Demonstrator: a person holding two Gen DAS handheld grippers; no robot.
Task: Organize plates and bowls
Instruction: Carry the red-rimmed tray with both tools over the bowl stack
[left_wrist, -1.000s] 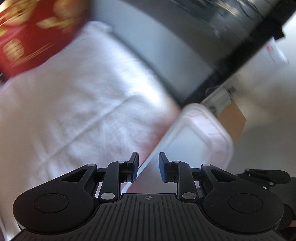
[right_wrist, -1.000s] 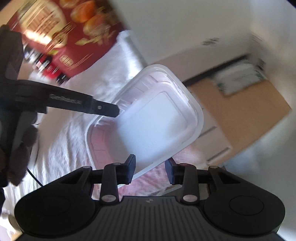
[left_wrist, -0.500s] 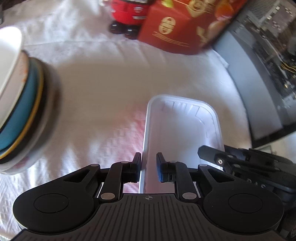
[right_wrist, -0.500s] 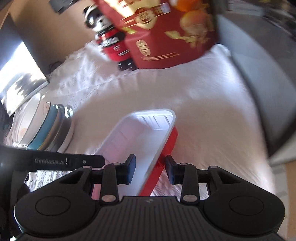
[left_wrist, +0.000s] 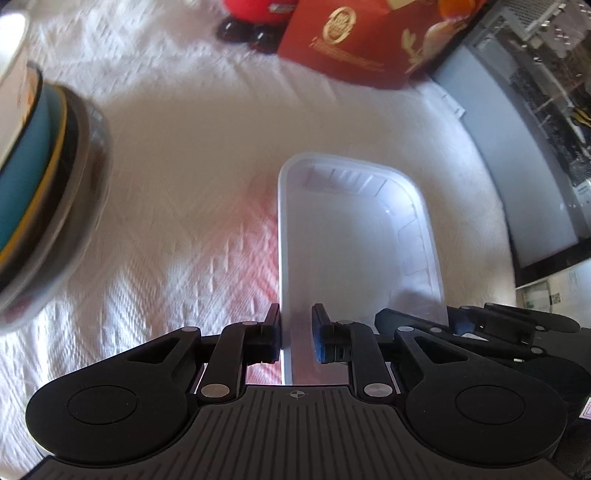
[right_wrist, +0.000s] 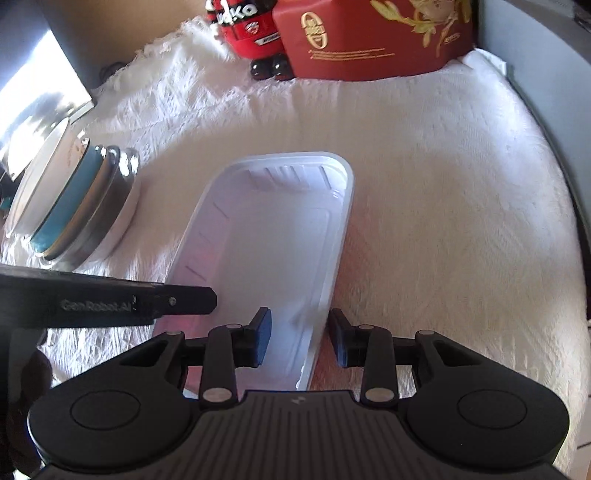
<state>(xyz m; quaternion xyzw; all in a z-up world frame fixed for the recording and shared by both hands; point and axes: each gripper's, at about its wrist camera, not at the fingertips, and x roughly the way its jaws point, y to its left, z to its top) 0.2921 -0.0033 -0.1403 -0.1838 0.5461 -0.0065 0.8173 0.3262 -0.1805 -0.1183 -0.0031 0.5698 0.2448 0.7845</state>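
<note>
Far left, the stack of bowls and plates (right_wrist: 70, 199) is sitting on the white cloth (left_wrist: 192, 155). The left gripper (left_wrist: 295, 334) is clenching the left rim of the white plastic tray (left_wrist: 354, 236), its jaws having just been closing on it; the right gripper (right_wrist: 299, 338) is straddling the tray's right rim (pad contact unclear). Judgement: both are carrying the tray, apparently just above mid-cloth. Next it is needing a level set-down near the stack, then release.

Left tool (left_wrist: 295, 334) angled steeply down, jaws just closed in, nipping a thin rim; right tool (right_wrist: 299, 338) tilted likewise, jaws narrow, straddling the opposite rim
</note>
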